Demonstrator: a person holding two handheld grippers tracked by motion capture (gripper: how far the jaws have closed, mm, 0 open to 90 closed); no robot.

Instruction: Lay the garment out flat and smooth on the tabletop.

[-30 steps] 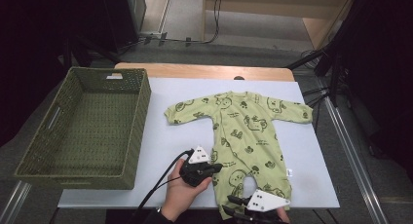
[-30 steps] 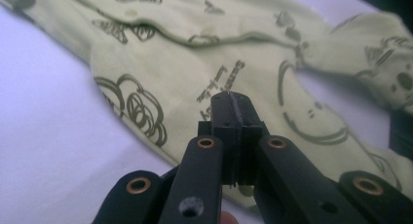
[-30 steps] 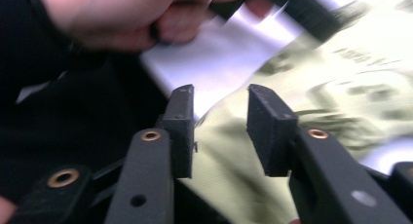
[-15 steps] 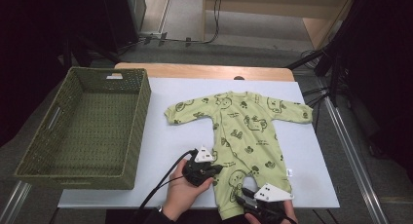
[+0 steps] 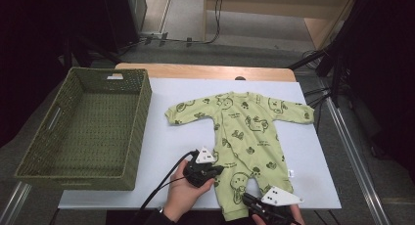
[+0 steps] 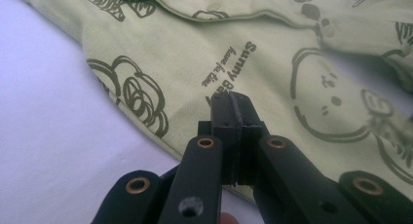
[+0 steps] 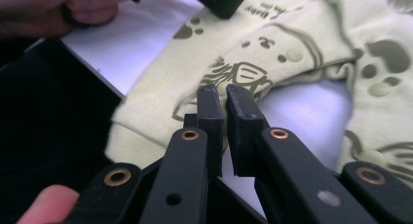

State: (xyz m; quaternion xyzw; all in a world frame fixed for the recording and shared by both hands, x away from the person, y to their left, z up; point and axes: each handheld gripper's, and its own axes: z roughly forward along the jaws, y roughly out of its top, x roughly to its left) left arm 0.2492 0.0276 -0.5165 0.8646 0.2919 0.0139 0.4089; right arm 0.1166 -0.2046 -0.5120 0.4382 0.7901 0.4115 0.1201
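Left half of the high view: green woven basket (image 5: pixel 73 178), rectangular, open-topped, with a small white label (image 5: pixel 114 77) on its far rim. Inside, just the bare woven floor and walls.

Right of the basket and apart from it, on the white table (image 5: pixel 166 132): light-green romper (image 5: pixel 244 132) with dark cartoon prints, spread flat, sleeves out toward left and right, legs pointing to the bottom edge of the frame.

Bottom centre: left gripper (image 5: pixel 215 170), held in a hand (image 5: pixel 183 198) rising from the lower edge, tips at the left border of the romper's left-hand leg. In the left gripper view, pads pressed fully together over the printed cloth beside the "Sunny Baby" lettering; whether any fabric is pinched, impossible to tell.

Bottom right of centre: right gripper (image 5: pixel 247 199), at the cuff of that same leg. In the right gripper view, jaws just been closing, now all but together with a thin slit left, tips over the cuff; no cloth visibly caught between. Left gripper's tip at the top edge of that view.
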